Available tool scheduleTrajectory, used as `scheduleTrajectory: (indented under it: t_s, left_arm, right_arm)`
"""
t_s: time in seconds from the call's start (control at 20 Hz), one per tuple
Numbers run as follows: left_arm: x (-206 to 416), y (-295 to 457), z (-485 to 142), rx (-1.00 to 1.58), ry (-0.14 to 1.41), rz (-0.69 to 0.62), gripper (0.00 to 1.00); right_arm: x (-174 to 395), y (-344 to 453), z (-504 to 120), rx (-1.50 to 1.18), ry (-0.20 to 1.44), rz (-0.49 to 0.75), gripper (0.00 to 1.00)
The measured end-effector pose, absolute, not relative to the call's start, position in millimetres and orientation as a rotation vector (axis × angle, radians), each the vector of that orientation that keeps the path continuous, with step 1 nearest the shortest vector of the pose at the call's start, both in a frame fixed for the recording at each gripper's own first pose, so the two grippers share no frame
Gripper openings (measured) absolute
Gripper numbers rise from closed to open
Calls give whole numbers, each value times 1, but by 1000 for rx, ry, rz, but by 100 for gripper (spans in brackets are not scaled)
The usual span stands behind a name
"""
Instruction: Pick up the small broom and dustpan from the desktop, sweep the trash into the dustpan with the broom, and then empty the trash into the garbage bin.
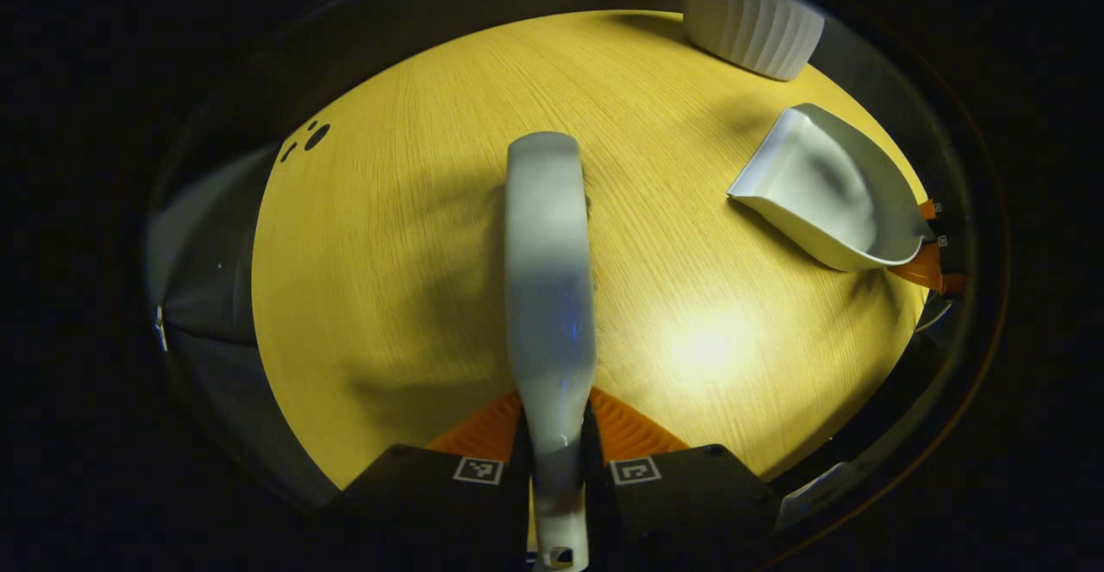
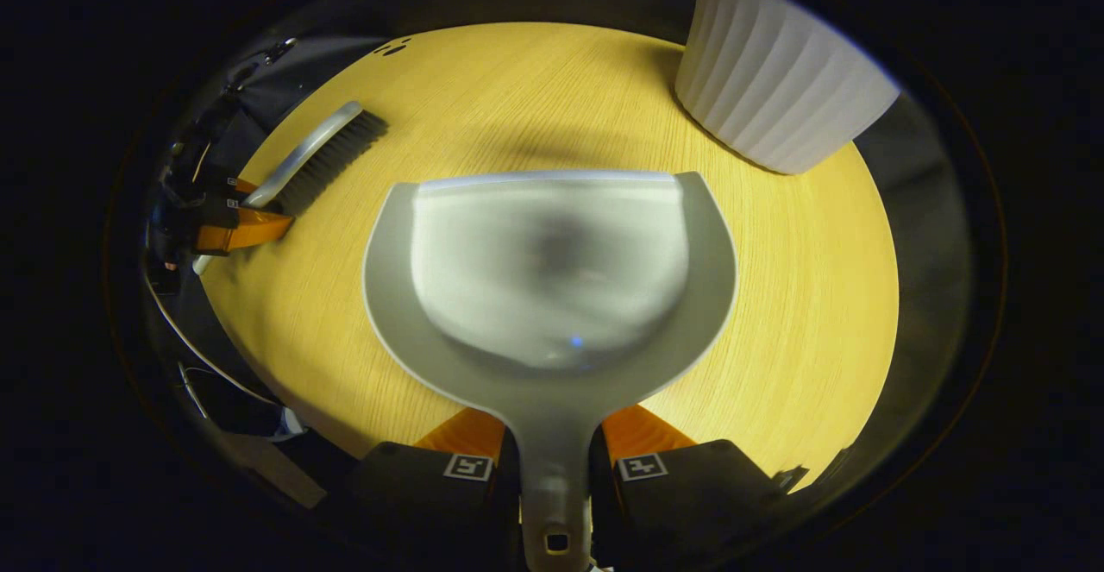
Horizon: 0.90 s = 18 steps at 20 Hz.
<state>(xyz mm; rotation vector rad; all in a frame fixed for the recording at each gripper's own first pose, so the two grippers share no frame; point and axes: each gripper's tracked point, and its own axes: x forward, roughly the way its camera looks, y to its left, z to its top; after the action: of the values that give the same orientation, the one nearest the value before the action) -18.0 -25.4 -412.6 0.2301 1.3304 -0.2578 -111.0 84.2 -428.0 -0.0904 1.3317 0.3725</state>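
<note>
The broom (image 1: 549,279) is being gripped at its handle by the left gripper (image 1: 552,460) over the desktop (image 1: 388,253), while the right gripper (image 2: 554,460) is clamping the dustpan (image 2: 552,270) near the garbage bin (image 2: 776,89) at the far edge

dustpan (image 2: 552,270) grey | bin (image 2: 776,89) white, ribbed | desktop (image 1: 414,210) yellow woodgrain
</note>
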Motion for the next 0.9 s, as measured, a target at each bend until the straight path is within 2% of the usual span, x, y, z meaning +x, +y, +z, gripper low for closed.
scheduleTrajectory:
  t_s: [0.05,0.3,0.45,0.65,0.9]
  left_arm:
    - [-18,-24,-411,234,1326,-259,31]
    - [-16,-19,-406,267,1315,-250,31]
    - [-17,-14,-397,290,1295,-242,31]
    - [-17,-13,-374,296,1245,-243,31]
    - [-14,-5,-337,334,1161,-240,32]
  right_arm:
    - [-112,85,-429,-93,1335,378,41]
    - [-115,83,-428,-102,1346,386,38]
    - [-118,81,-417,-87,1364,383,40]
    - [-120,75,-386,-75,1352,402,40]
    - [-105,72,-330,-69,1229,413,39]
